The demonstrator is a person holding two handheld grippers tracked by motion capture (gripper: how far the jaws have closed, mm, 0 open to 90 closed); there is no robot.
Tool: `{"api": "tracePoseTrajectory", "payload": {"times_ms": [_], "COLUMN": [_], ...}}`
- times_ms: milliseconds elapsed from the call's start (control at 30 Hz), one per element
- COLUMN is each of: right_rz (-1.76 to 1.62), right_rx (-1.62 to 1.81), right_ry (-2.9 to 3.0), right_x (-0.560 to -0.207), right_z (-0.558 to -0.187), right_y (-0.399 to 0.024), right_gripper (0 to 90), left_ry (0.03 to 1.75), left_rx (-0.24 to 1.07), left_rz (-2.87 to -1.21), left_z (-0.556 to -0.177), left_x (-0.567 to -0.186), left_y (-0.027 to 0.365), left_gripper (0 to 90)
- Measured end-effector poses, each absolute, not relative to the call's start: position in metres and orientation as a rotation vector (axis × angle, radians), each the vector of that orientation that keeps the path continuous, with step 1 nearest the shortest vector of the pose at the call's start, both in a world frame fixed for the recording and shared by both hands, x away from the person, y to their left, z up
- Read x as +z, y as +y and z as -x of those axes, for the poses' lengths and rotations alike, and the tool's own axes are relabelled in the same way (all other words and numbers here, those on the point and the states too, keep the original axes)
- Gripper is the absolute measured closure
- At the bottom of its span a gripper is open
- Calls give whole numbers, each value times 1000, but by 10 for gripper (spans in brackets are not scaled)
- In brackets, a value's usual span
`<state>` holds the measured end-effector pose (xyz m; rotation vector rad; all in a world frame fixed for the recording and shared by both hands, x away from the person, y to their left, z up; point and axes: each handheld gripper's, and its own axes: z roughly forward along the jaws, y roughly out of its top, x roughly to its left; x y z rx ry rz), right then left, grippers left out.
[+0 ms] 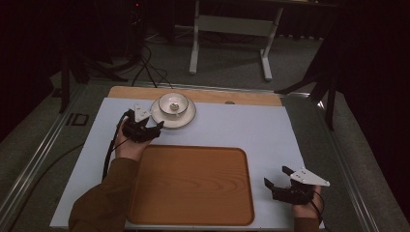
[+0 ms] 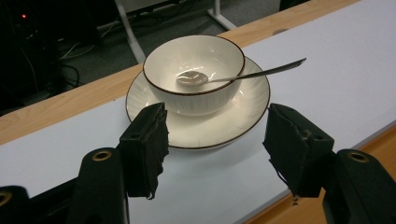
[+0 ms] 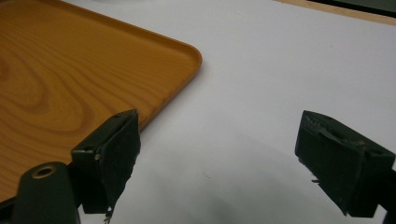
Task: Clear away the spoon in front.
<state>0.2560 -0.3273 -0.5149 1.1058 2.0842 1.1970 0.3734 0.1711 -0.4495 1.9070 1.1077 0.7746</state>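
Observation:
A white bowl (image 1: 173,104) (image 2: 194,70) with a dark rim stands on a white saucer (image 1: 188,117) (image 2: 205,130) at the back of the white mat. A metal spoon (image 2: 233,77) lies in the bowl, its handle sticking out to the right in the left gripper view. My left gripper (image 1: 153,126) (image 2: 215,147) is open just short of the saucer, its jaws either side of the near rim. My right gripper (image 1: 275,176) (image 3: 219,154) stands open over bare mat to the right of the wooden tray (image 1: 191,186) (image 3: 60,79), with nothing between its jaws.
The white mat (image 1: 241,130) covers a wooden tabletop whose far edge (image 1: 203,94) shows behind the saucer. The tray takes up the near middle. Beyond the table are a grey floor, cables (image 1: 150,67) and a white table frame (image 1: 227,29).

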Motion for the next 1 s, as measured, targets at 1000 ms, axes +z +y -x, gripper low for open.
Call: {"api": "tracePoseTrajectory", "payload": {"times_ms": [1000], "right_rz": [-1111], "right_rx": [1194], "right_ry": [2082], "right_x": [-514], "right_z": [-256], "right_y": [-329], "right_gripper": [140], "left_ry": [988], "left_rx": [741], "left_rz": [-2008], "left_z": [-403], "left_x": [-458], "left_y": [131], "left_gripper": [491]}}
